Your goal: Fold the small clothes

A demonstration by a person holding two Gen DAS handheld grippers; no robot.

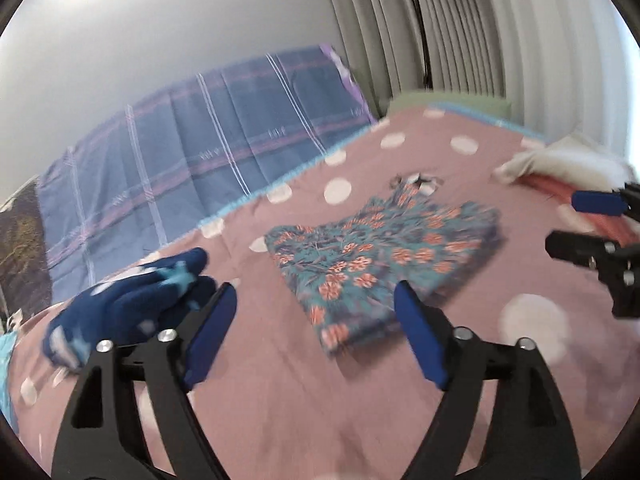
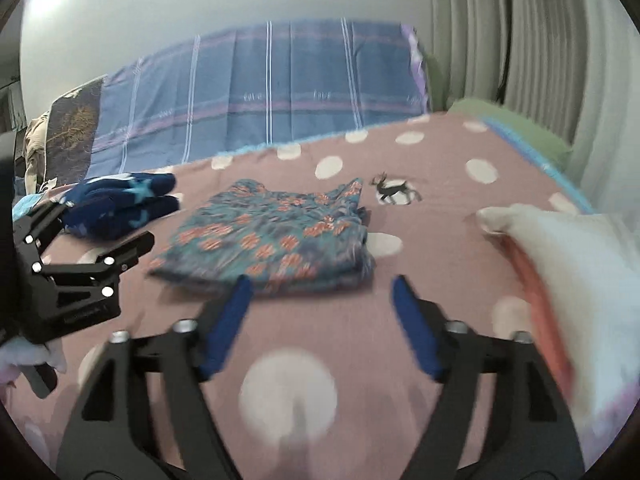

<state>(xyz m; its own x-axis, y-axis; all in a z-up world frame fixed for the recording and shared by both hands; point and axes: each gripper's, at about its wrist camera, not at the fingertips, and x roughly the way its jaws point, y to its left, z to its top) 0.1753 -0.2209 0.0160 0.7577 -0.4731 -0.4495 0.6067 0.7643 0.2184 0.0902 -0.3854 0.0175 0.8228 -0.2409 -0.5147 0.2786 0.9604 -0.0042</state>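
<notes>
Both claws hang low over the bed's pink spotted cover [image 1: 288, 400], each with its blue pads spread wide and only bare cover between them: the left claw [image 1: 316, 292] and the right claw [image 2: 322, 282] grip nothing. Going from the left, a crumpled navy garment with pale stars [image 1: 132, 304] lies just beside the left claw's left finger, near the cover's left edge. Next comes the folded floral garment [image 1: 380, 256], teal with orange flowers, flat on the middle of the bed; its near corner lies just ahead of the left claw's right pad, and in the right wrist view its near edge runs just beyond the right claw's tips. Open cover surrounds it in front and behind, up to the blue fringed edge by the plaid blue sheet [image 1: 192, 152]. Farther right, a white and red heap of cloth [image 2: 568, 280] crowds the right claw's right side.
</notes>
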